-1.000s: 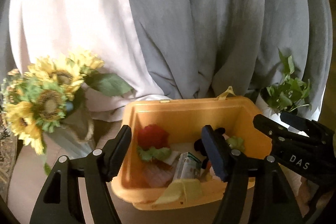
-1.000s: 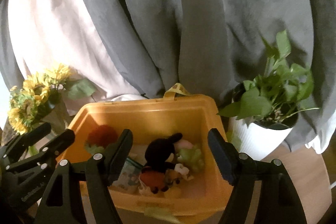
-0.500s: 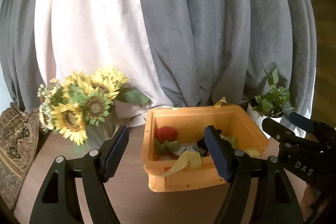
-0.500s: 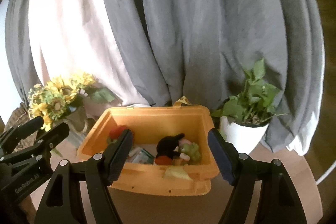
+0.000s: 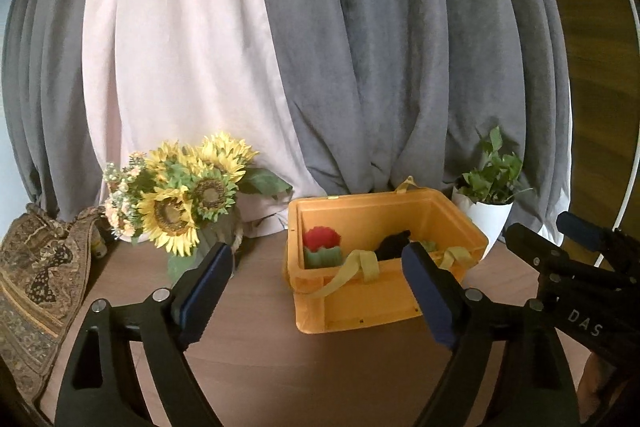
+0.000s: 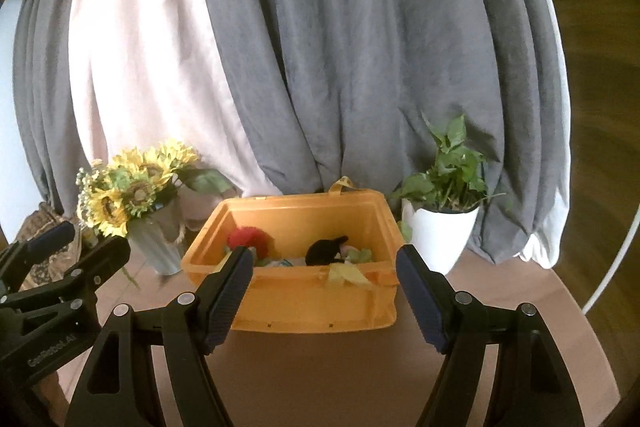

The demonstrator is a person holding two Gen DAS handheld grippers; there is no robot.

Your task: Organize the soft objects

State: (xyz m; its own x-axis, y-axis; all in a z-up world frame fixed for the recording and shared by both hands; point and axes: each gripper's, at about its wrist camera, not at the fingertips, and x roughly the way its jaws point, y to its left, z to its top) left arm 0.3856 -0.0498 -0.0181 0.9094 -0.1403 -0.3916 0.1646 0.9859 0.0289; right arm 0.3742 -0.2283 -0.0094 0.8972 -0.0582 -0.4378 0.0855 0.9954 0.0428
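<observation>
Both the left gripper (image 5: 316, 291) and right gripper (image 6: 324, 291) are held agape and empty, near the orange bin (image 6: 304, 291). The soft toys (image 6: 326, 250) are seen already inside it; little seems left undone.

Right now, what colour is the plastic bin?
Orange plastic bin; clearest in the right wrist view.

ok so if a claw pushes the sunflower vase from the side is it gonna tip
Probably yes. The sunflower vase looks tall and narrow, with a wide bouquet making it top-heavy. It likely slides only if pushed low, and the leaning stems may shift.
</observation>
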